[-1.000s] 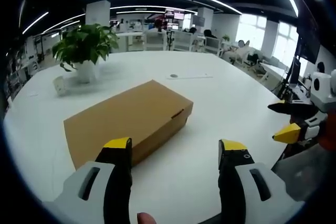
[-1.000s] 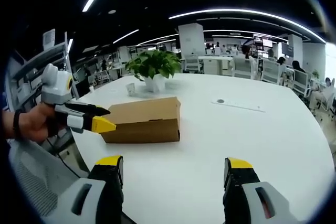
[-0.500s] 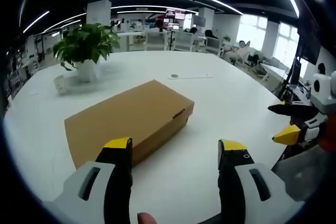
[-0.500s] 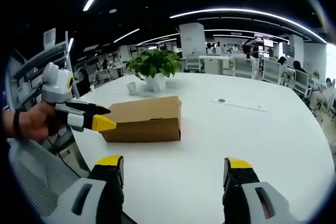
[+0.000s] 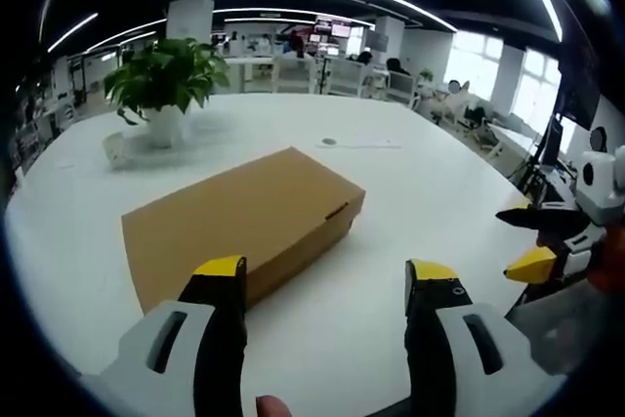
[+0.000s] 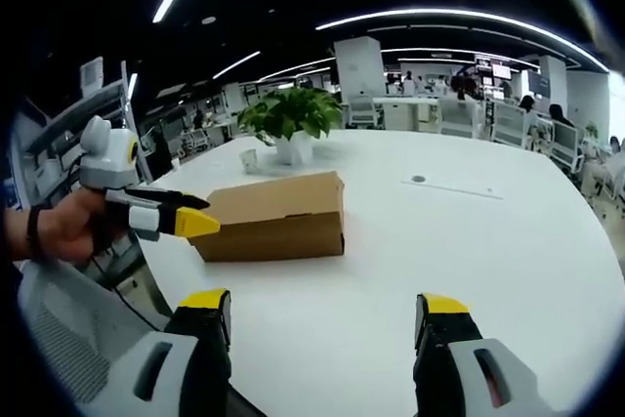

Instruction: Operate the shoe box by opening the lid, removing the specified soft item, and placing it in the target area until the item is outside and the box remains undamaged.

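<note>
**Both grippers closing in on the shut shoe box**

Nearest to me in the left gripper view, my left gripper has its yellow-tipped jaws spread wide with nothing between them. In the right gripper view my right gripper is equally released and empty. Over the last second both views have crept slightly forward and the box has grown a little in each, so I read this as the approach still under way; the box itself has not moved on the table, and its lid is still down. Nothing of the task is done yet.

Just beyond my left jaws lies the shoe box, flat on the white table, a plain brown carton. In the left gripper view its long axis runs from near-left to far-right, with one short end pointing at my left jaw and a small dark notch showing on the lid edge at the far-right corner. In the right gripper view I see it side-on, its long face towards me, well ahead of the right jaws.

The soft item is hidden inside, so I cannot tell its shape.

Farther back stand a potted plant and a small white cup
</note>
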Tool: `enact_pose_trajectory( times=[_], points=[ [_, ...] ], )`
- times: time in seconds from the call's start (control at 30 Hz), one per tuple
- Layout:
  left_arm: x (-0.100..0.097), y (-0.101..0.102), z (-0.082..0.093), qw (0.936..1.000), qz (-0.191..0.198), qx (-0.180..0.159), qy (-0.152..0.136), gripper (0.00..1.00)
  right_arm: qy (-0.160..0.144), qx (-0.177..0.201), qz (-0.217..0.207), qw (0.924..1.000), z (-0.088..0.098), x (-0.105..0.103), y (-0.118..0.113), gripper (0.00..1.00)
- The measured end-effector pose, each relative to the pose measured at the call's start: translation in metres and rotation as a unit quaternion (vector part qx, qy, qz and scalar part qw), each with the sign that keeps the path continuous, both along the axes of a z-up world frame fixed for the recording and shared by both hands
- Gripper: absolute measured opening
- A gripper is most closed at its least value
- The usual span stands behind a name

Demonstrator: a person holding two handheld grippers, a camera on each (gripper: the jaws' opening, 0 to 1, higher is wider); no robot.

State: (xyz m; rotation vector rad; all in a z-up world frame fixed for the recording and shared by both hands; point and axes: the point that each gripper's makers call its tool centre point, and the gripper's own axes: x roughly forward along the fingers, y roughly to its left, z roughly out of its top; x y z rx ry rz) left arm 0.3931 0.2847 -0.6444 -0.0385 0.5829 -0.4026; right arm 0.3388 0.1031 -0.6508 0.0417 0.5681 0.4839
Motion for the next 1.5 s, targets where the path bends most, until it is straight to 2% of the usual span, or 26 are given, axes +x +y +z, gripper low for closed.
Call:
enact_pose_trajectory(
  times=[0.4, 0.57, 0.67, 0.83, 0.97, 1.17, 1.3, 1.5],
  points=[
    [0.007, -0.003, -0.003, 1.0000, 0.000, -0.007, 0.006, 0.63, 0.024, -0.007, 0.019, 0.9995, -0.014, -0.003, 0.008, 0.75],
    [0.008, -0.002, -0.006, 0.9999, -0.001, -0.009, 0.013, 0.63, 0.035, 0.005, 0.025, 0.9991, -0.019, -0.005, 0.015, 0.75],
    [0.008, 0.000, -0.006, 0.9998, 0.002, -0.011, 0.015, 0.63, 0.041, -0.004, 0.036, 0.9985, -0.024, -0.006, 0.018, 0.75],
    [0.005, 0.007, -0.011, 0.9993, 0.014, -0.021, 0.029, 0.63, 0.039, -0.018, 0.055, 0.9975, -0.027, 0.002, 0.022, 0.75],
    [0.006, 0.012, -0.014, 0.9995, 0.007, 0.000, 0.032, 0.63, 0.038, -0.010, 0.066, 0.9971, -0.023, 0.011, 0.028, 0.74],
    [0.009, 0.032, -0.014, 0.9993, 0.020, 0.009, 0.031, 0.62, 0.036, -0.016, 0.090, 0.9952, -0.024, 0.023, 0.044, 0.74],
    [0.012, 0.051, -0.014, 0.9988, 0.033, 0.016, 0.033, 0.62, 0.036, -0.030, 0.121, 0.9915, -0.029, 0.031, 0.056, 0.73],
    [0.012, 0.078, -0.018, 0.9976, 0.054, 0.024, 0.035, 0.62, 0.038, -0.048, 0.145, 0.9875, -0.036, 0.047, 0.064, 0.73]
  ],
)
